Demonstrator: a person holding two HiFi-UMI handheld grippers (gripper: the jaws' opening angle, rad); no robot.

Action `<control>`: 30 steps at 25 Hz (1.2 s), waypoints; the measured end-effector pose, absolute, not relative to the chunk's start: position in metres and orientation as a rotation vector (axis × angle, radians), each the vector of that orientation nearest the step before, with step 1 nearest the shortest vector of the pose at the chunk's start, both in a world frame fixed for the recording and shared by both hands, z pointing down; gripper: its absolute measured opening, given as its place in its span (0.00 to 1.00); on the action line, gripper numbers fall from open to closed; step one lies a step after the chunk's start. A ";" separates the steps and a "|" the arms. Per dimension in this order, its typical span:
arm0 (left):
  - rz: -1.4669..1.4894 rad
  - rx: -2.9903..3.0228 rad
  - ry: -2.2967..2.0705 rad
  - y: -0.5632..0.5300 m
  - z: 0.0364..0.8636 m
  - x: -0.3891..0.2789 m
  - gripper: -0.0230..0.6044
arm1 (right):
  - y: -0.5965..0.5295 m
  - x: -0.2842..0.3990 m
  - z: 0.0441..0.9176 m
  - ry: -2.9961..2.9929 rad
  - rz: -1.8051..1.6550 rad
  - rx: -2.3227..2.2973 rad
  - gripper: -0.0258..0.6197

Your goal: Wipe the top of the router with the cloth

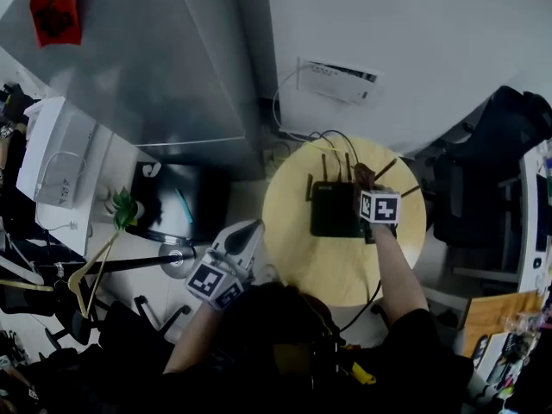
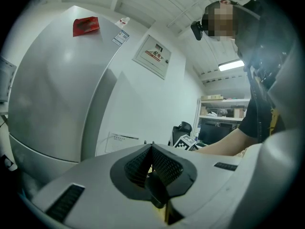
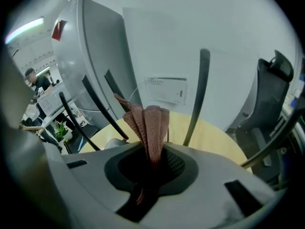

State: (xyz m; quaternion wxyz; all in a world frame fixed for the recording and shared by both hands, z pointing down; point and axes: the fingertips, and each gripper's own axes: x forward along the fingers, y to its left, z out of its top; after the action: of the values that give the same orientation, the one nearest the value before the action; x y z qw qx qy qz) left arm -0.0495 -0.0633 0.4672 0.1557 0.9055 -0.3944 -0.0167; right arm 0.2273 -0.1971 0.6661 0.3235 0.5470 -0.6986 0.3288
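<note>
The left gripper (image 1: 244, 235) is hanging off the near left edge of the round worktop (image 1: 338, 272), well apart from the router. Its own view is pointing up at a grey refrigerator (image 2: 52, 89) and the wall, and its jaws are pressing together with nothing between them.

The black router (image 1: 335, 209) is sitting at the middle of the worktop, its antennas (image 1: 325, 169) rising along the far edge and its cables trailing off behind.

The right gripper (image 1: 369, 188) is working at the router's far right corner, jaws clenching a reddish-brown cloth (image 3: 148, 123) that is bunching upward out of the jaws among the antennas (image 3: 197, 99). Whether the cloth is touching the casing cannot be told from either view.

To wipe well, the bunched end probably needs tipping down until it is lying against the top, then drawing in straight passes from far to near. The antennas are crowding the far edge and could snag the cloth. The router looks light, so it may slide; the idle left gripper could be steadying its near left corner.
</note>
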 end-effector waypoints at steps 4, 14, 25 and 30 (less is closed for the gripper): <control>-0.018 2.563 -1.177 -0.062 0.477 -0.056 0.03 | -0.203 0.230 0.689 -1.795 0.982 1.440 0.13; 0.002 2.524 -1.255 -0.063 0.480 -0.075 0.03 | -0.206 0.212 0.699 -1.841 0.983 1.395 0.13; -0.032 2.587 -1.201 -0.063 0.472 -0.070 0.03 | -0.210 0.196 0.650 -1.931 0.806 1.390 0.13; -0.072 2.571 -1.209 -0.062 0.465 -0.073 0.03 | -0.215 0.189 0.624 -1.955 0.707 1.412 0.13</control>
State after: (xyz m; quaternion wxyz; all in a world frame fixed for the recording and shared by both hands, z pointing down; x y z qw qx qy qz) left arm -0.0729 -0.0620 0.4649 0.1493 0.8945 -0.4206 -0.0249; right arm 0.1894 -0.2148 0.6237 0.3092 0.5342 -0.7399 0.2674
